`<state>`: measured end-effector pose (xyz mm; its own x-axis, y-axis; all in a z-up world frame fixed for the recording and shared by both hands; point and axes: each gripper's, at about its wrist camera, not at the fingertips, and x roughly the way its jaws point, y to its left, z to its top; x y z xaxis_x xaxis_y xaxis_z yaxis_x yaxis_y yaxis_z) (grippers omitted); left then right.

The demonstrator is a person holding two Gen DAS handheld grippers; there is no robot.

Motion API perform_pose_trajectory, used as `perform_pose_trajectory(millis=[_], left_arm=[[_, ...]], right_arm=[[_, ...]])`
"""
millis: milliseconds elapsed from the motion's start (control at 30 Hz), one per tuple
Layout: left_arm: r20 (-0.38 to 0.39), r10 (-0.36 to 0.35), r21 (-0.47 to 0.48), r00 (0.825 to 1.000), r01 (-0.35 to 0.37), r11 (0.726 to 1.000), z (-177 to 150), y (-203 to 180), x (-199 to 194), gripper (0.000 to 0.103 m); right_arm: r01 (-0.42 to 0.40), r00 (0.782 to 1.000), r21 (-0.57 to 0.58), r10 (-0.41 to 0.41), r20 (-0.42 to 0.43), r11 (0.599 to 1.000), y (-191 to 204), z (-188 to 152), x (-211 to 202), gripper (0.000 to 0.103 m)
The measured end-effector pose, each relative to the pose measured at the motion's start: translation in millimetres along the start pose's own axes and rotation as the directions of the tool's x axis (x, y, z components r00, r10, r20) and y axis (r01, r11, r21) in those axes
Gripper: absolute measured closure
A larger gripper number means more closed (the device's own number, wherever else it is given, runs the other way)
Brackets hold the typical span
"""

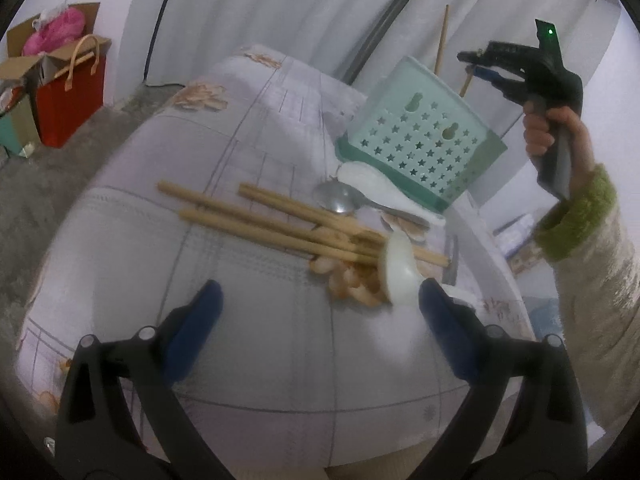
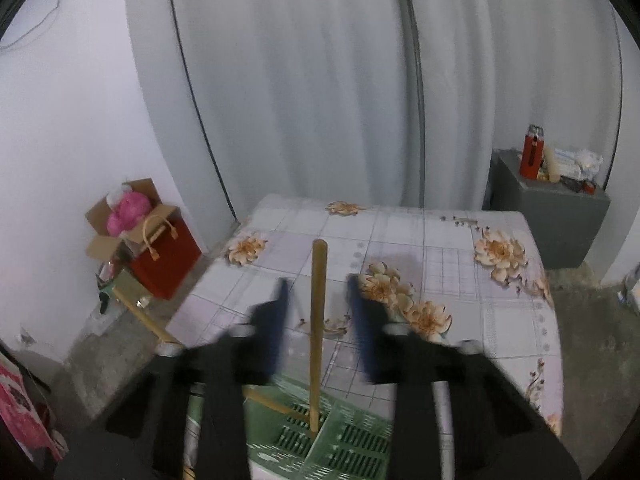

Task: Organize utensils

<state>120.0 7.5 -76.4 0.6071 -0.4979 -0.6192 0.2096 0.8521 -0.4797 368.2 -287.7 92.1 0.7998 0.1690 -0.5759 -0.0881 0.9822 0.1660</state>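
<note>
Utensil sorting: both grippers open, one chopstick standing in the holder.

The left gripper (image 1: 320, 300) hovers with jaws spread wide over the floral-patterned tablecloth (image 1: 256, 360), gripping nothing. Ahead of it lie several light wooden chopsticks (image 1: 280, 224), long axes running from the surface's left side toward its right edge. A white ceramic spoon (image 1: 400, 272) sits tilted just beside the right-hand blue fingertip (image 1: 436, 300). A steel spoon (image 1: 340, 198) and a second white spoon (image 1: 376, 182) lie against the mint-green star-perforated plastic utensil holder (image 1: 420, 140) near the right edge. The right gripper (image 2: 316, 304) is above the holder, jaws apart; a wooden chopstick (image 2: 318, 320) stands nearly upright between them, lower end on the holder's slotted floor (image 2: 340, 440), untouched by either finger.
</note>
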Motion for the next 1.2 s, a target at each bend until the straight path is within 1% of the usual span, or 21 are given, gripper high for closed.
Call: perform_pose_trajectory(millis=[67,267,400,467,500,533,600,667,700,733,800,900,933,1033,1133,1200], left_arm=[[0.009,-0.009,-0.007,1.000,0.009,1.000,0,2,-1,0.009],[0.018,-0.030,-0.022,0.999,0.031,0.999,-1,5,-3,0.009],[0.021,-0.037,-0.029,0.999,0.038,0.999,0,7,-5,0.009],[0.027,-0.038,-0.034,0.999,0.039,0.999,0,8,-6,0.009],[0.030,-0.039,-0.035,0.999,0.040,0.999,0,8,-7,0.009],[0.036,-0.041,-0.036,0.999,0.042,0.998,0,8,-8,0.009],[0.048,-0.045,-0.033,0.998,0.046,0.998,0,8,-11,0.009],[0.053,-0.045,-0.030,0.998,0.047,0.998,1,8,-12,0.009],[0.056,-0.044,-0.028,0.997,0.045,0.999,1,8,-13,0.009],[0.060,-0.043,-0.026,0.997,0.044,0.999,1,8,-14,0.009],[0.069,-0.042,-0.022,0.997,0.044,0.999,1,7,-15,0.009],[0.074,-0.040,-0.015,0.996,0.041,0.999,3,5,-17,0.009],[0.076,-0.041,-0.013,0.996,0.042,0.999,2,5,-17,0.009],[0.069,-0.046,-0.001,0.997,0.046,0.999,2,2,-16,0.009],[0.064,-0.057,0.021,0.996,0.055,0.998,1,-4,-15,0.009],[0.063,-0.059,0.036,0.996,0.057,0.998,1,-7,-15,0.009]], right_arm=[[0.009,0.999,0.007,-0.009,0.030,1.000,0,-1,-5,0.097],[0.031,0.993,-0.024,-0.028,0.114,0.999,8,4,-29,0.097],[-0.036,0.989,0.035,0.030,0.146,0.999,3,13,-45,0.097],[-0.089,0.988,0.094,0.076,0.134,0.992,-4,13,-44,0.097],[-0.091,0.990,0.111,0.078,0.114,0.990,-6,10,-38,0.097],[-0.083,0.993,0.106,0.073,0.094,0.991,-6,6,-34,0.097],[-0.054,0.998,0.097,0.052,0.024,0.994,-6,-4,-20,0.096],[-0.046,0.999,0.087,0.046,0.001,0.995,-7,-10,-17,0.096],[-0.025,1.000,0.075,0.025,0.003,0.997,-7,-12,-19,0.091],[-0.001,1.000,0.057,0.001,0.013,0.998,-7,-14,-24,0.075],[0.021,0.999,0.046,-0.023,0.047,0.999,-10,-16,-38,0.050],[0.067,0.991,0.020,-0.069,0.116,0.998,-15,-20,-73,0.047],[0.079,0.988,0.016,-0.080,0.128,0.997,-16,-23,-81,0.044],[0.103,0.982,0.006,-0.102,0.157,0.995,-21,-42,-111,0.042],[0.099,0.986,-0.001,-0.098,0.137,0.995,-22,-74,-131,0.042],[0.074,0.994,0.013,-0.074,0.086,0.997,-22,-106,-135,0.042]])
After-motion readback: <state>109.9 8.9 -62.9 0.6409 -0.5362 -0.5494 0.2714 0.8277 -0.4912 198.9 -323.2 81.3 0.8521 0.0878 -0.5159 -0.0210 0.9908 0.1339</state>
